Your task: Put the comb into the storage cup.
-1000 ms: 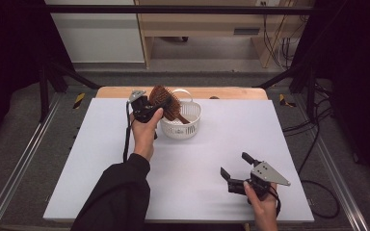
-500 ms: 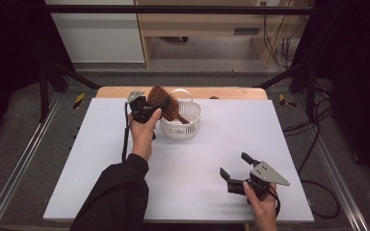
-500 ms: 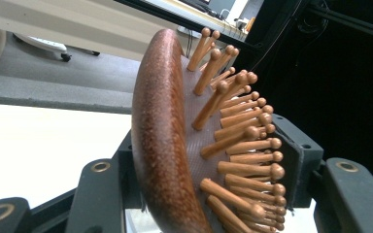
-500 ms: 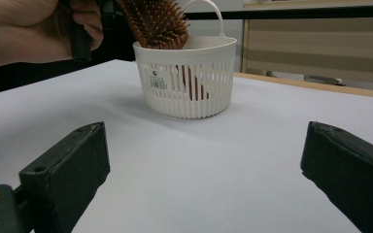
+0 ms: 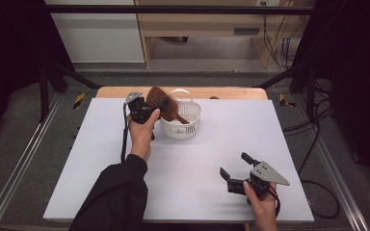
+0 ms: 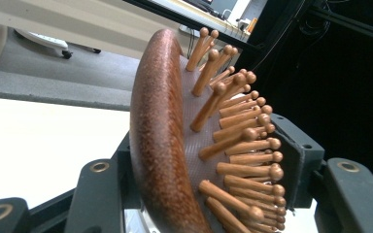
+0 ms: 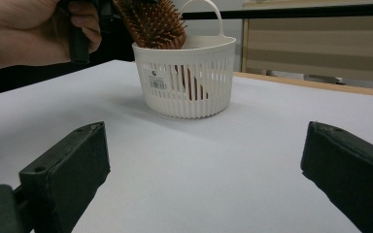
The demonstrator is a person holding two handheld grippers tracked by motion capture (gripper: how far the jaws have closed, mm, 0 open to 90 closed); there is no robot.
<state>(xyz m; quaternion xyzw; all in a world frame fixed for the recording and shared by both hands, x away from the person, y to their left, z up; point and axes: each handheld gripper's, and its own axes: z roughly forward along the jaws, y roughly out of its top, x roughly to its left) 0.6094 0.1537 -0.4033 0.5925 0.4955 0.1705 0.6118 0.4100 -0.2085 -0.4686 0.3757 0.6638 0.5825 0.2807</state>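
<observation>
A brown wooden hairbrush (image 5: 160, 102) with round-tipped pins is tilted over a white slatted basket (image 5: 192, 126) at the back of the table. Its handle end (image 5: 185, 118) reaches down inside the basket. My left gripper (image 5: 142, 111) is shut on the brush head, just left of the basket. In the left gripper view the brush head (image 6: 160, 145) stands between the jaws of the left gripper (image 6: 199, 187), pins toward the right pad. My right gripper (image 5: 235, 167) rests open near the front right. In the right gripper view it (image 7: 209, 174) faces the basket (image 7: 184, 77) and brush (image 7: 150, 22).
The white table top (image 5: 96, 163) spreads wide to the left and in the middle. A wooden strip (image 5: 231, 92) runs along the table's back edge. The basket has a looped handle (image 7: 203, 12). The person's left hand (image 7: 26, 29) shows at the top left of the right gripper view.
The left gripper and the brush have drifted slightly left, with the handle still in the basket. The right gripper has not moved.
</observation>
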